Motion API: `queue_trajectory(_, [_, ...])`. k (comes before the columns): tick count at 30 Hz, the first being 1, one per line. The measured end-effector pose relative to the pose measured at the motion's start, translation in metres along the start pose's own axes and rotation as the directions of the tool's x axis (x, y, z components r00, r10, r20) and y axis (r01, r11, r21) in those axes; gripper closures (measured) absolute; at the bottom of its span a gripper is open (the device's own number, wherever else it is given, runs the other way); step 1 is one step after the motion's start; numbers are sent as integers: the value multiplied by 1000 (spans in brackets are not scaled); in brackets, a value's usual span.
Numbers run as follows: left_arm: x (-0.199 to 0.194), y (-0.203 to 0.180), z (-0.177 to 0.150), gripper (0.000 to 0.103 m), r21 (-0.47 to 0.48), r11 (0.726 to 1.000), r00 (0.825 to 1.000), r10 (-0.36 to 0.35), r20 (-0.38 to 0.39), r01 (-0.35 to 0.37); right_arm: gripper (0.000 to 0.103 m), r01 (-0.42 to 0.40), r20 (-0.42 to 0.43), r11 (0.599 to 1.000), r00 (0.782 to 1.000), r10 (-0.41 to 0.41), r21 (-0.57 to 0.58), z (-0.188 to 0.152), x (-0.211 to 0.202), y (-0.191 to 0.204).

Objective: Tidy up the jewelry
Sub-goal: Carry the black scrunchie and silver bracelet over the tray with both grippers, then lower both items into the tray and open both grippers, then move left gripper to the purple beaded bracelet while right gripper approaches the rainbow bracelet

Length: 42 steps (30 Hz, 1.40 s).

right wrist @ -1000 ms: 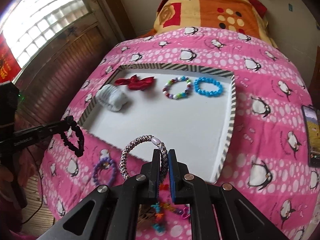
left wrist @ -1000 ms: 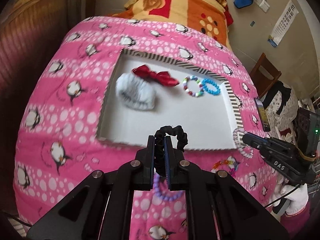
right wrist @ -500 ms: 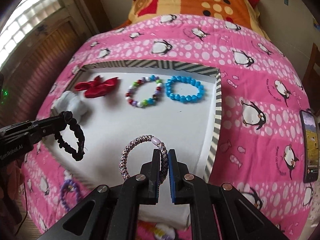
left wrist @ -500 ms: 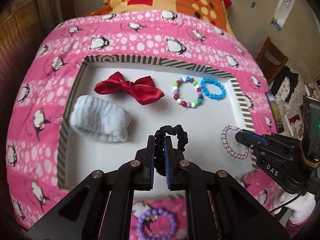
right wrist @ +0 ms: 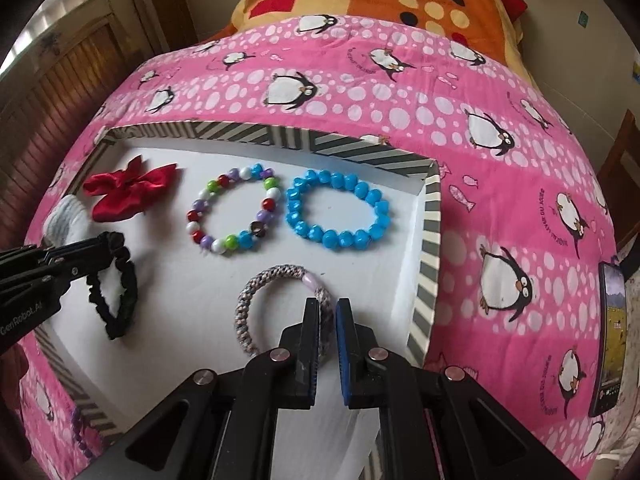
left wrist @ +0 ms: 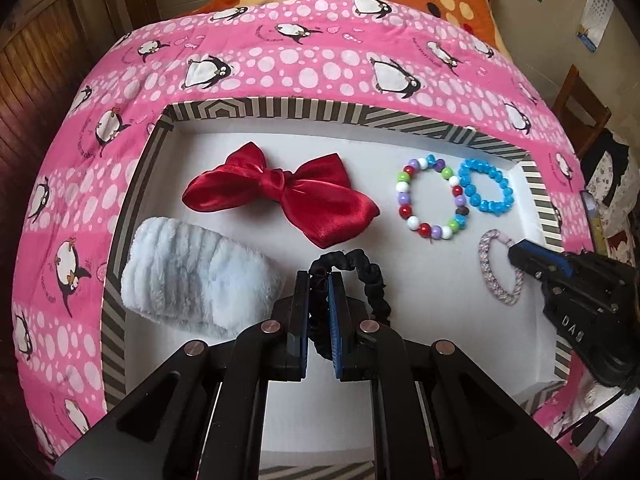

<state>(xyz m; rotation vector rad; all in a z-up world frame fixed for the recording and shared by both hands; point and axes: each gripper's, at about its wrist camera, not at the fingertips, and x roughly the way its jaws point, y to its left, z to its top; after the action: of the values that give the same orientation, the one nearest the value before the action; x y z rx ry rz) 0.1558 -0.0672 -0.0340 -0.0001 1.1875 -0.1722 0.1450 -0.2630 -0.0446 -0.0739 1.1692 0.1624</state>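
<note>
A shallow white tray with a black-and-white striped rim (left wrist: 256,109) lies on a bed covered by a pink penguin-print quilt (left wrist: 280,60). At the tray's left, a fluffy pale-blue plush headband (left wrist: 192,276) lies flat on the near side. Just beyond it lies a red satin bow (left wrist: 280,196), with a small gap between the two.

At the centre, the left gripper (left wrist: 319,280) holds a black ruffled fabric scrunchie (left wrist: 368,276), its jaws closed narrowly on the band. In the right wrist view the scrunchie (right wrist: 116,292) hangs from the jaws over the white tray floor. Whether its lower end touches the floor cannot be told.

Right of the bow, a multicoloured round-bead bracelet (left wrist: 432,200) lies flat on the far side. It touches a bright blue chunky-bead bracelet (left wrist: 486,188) lying near the tray's far right corner.

Near of the two bracelets, the right gripper (right wrist: 328,312) grips a grey-and-lilac braided cord bracelet with a pale tube bead (right wrist: 276,308), its jaws pinched narrowly on the cord. The loop lies low over the tray floor, near the right rim.

At the far right of the bed, a dark smartphone (right wrist: 610,336) rests on the quilt, well apart from the tray.
</note>
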Motion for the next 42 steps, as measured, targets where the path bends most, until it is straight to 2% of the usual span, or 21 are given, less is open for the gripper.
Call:
queue_trajectory(2, [2,0,1,96,3,1000,1000,13,2,-13,96,6,5,1000,1000,-7,16,2,1,-3])
queue_trajectory(5, [1,-1,1,93,7,1000,1000,28,13,-28,95,-30,4,999,1000,29,44,4,2,-8])
queue_trajectory(6, [1,-1,1,89,9,999,999,31,13,-31,94,-36,7,998,999,36,51,3,1,-9])
queue_trajectory(7, [0,-2,0,86,11,999,999,36,11,-36,88,-39,10,998,999,39,55,3,0,-9])
queue_trajectory(8, [-1,-3,0,77,16,999,999,39,11,-39,75,-46,13,997,999,45,60,2,-2,-10])
queue_trajectory(9, [-3,-3,-1,70,16,999,999,38,11,-38,71,-57,21,996,998,56,67,1,-4,-10])
queue_trajectory(14, [-18,-6,-6,57,15,999,999,41,31,-42,70,-84,66,993,995,79,78,-6,-22,-8])
queue_trajectory(18, [-31,-6,-11,56,19,999,998,46,51,-47,70,-84,91,993,993,76,86,-13,-38,-4])
queue_trajectory(23, [-47,-6,-19,56,14,999,997,45,71,-46,67,-43,112,995,993,32,95,-25,-57,-1])
queue_trajectory(26, [-58,-4,-27,56,-2,1000,997,26,76,-26,62,9,122,996,992,-20,84,-33,-68,1])
queue_trajectory(34, [-79,5,-51,53,-38,999,997,-2,77,5,62,107,135,990,984,-119,93,-55,-95,-8])
queue_trajectory(42, [-97,25,-74,53,-70,998,997,4,81,1,62,197,129,974,969,-210,110,-79,-111,-22])
